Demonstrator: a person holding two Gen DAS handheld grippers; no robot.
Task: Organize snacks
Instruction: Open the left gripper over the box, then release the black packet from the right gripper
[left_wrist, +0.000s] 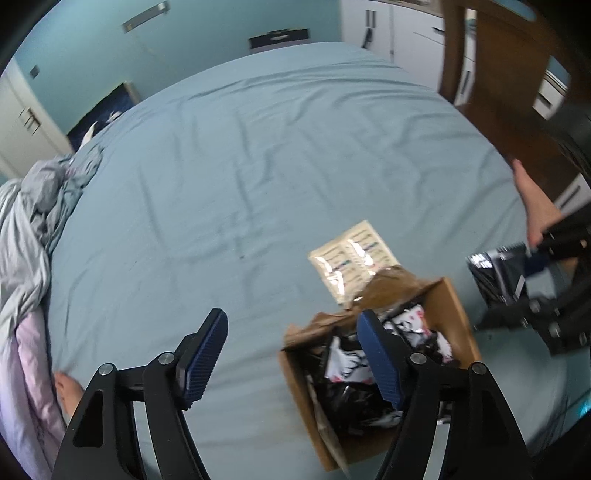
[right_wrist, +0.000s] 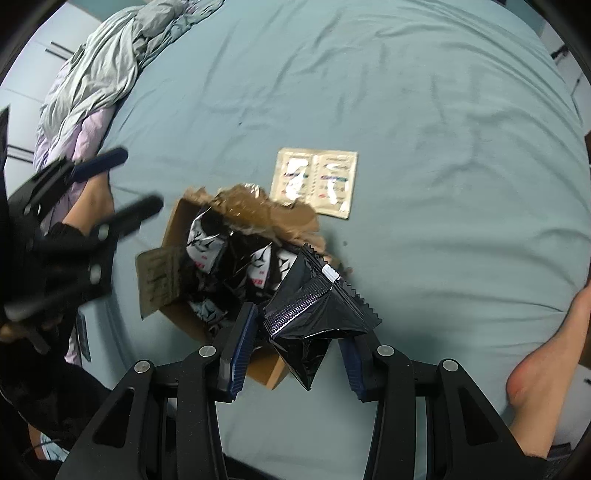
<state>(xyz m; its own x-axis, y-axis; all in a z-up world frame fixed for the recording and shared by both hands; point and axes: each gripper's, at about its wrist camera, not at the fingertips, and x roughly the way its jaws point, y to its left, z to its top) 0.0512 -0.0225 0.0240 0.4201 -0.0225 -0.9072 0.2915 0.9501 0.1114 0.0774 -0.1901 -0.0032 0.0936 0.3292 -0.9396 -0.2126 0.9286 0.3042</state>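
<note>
Snack sorting on a bed (left_wrist: 258, 166), looks early to midway. Cardboard box (right_wrist: 168, 236) sits open near the bed's edge, torn flap up, holding many black-and-white snack packets (right_wrist: 207, 247). One flat beige packet (right_wrist: 317, 181) lies on the sheet just beyond the box, apart from it. Right tongs (right_wrist: 295, 343) are clenched on a crumpled black foil packet (right_wrist: 314, 314), held above the near corner of the box; can't tell whether it is coming out or going in. Left tongs (left_wrist: 291, 358) are released, spread wide, nothing between them, hovering beside the box. Left to do, my guess: place the black packet, deal with the beige one. A bare foot (right_wrist: 546, 369) rests on the sheet.
</note>
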